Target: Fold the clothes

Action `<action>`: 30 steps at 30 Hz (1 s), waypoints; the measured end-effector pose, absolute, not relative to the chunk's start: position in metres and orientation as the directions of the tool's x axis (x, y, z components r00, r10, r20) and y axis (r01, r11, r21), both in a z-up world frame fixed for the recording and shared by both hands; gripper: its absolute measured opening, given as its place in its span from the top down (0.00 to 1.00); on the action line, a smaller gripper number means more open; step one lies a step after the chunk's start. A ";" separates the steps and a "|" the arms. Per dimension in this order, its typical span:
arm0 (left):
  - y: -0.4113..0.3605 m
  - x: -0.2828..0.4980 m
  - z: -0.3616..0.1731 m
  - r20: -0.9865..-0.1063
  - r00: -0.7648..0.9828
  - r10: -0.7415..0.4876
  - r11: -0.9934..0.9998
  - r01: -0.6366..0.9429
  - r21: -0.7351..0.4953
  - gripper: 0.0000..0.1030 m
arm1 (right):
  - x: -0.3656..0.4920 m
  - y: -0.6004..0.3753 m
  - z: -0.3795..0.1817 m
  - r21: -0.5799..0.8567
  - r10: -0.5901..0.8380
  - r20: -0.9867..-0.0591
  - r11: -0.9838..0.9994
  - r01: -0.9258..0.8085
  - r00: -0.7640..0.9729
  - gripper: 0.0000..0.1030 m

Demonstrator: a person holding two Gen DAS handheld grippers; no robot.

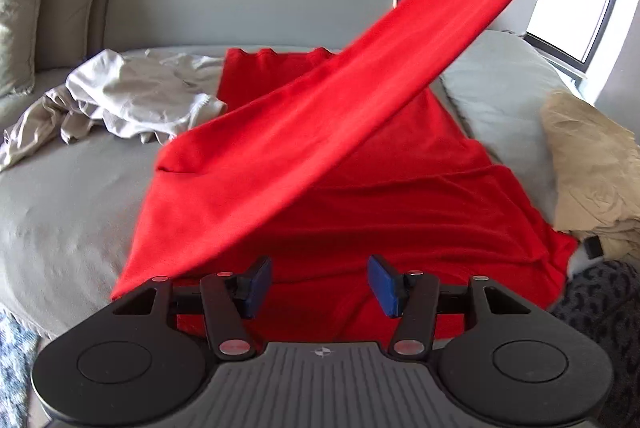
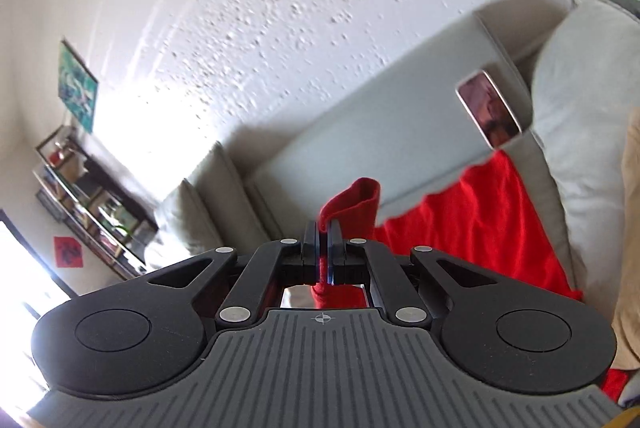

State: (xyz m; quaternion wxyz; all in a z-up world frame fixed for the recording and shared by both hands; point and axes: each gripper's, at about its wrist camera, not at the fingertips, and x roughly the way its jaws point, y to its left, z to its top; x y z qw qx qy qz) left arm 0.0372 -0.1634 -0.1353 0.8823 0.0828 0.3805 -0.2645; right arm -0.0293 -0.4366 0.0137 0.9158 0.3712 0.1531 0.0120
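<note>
My right gripper (image 2: 323, 248) clamps one red cloth (image 1: 320, 132), its far edge hidden; my left gripper (image 1: 320, 286) gapes, empty.

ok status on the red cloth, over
Left gripper open, empty, above red cloth. Right gripper shut on a lifted corner. Crumpled white garment beside cloth on sofa.
</note>
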 end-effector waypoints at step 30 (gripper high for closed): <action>-0.118 0.052 -0.129 -0.762 0.646 0.039 0.962 0.183 0.204 0.57 | -0.071 -0.483 -0.071 0.643 0.006 -0.514 0.664 0.381 0.858 0.97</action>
